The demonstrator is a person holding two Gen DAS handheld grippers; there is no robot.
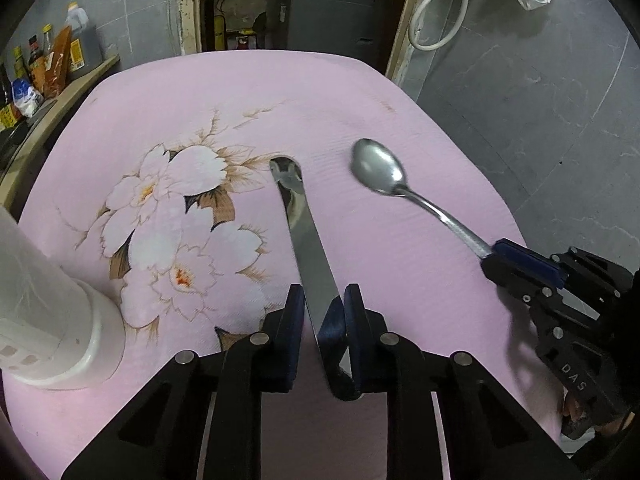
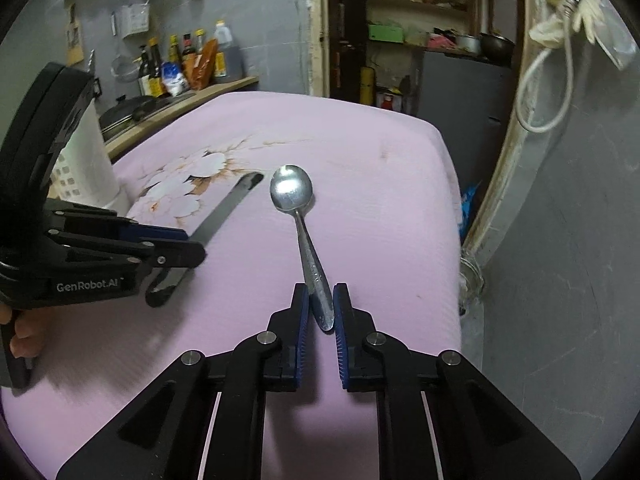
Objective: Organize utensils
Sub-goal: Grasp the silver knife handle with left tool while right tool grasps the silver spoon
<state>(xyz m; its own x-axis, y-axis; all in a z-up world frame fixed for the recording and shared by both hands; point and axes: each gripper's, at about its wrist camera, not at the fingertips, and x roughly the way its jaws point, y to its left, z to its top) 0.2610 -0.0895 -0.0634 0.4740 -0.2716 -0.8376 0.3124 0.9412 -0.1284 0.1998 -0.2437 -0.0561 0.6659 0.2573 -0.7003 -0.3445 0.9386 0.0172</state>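
Your left gripper [image 1: 322,300]: matte black linkage arms, round silver pivot pins, dark blue pads on the fingers [image 1: 295,312]. White "GenRobot.AI" lettering on its side (right wrist view). Your right gripper [image 2: 321,300]: same black frame, blue ribbed pads, "DAS" marking.

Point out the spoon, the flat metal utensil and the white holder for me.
spoon [image 2: 291,189]: right wrist view, on the bowl.
flat metal utensil [image 1: 308,250]: left wrist view, on the middle of the flat strip.
white holder [image 1: 60,328]: left wrist view, on its side wall near the base.
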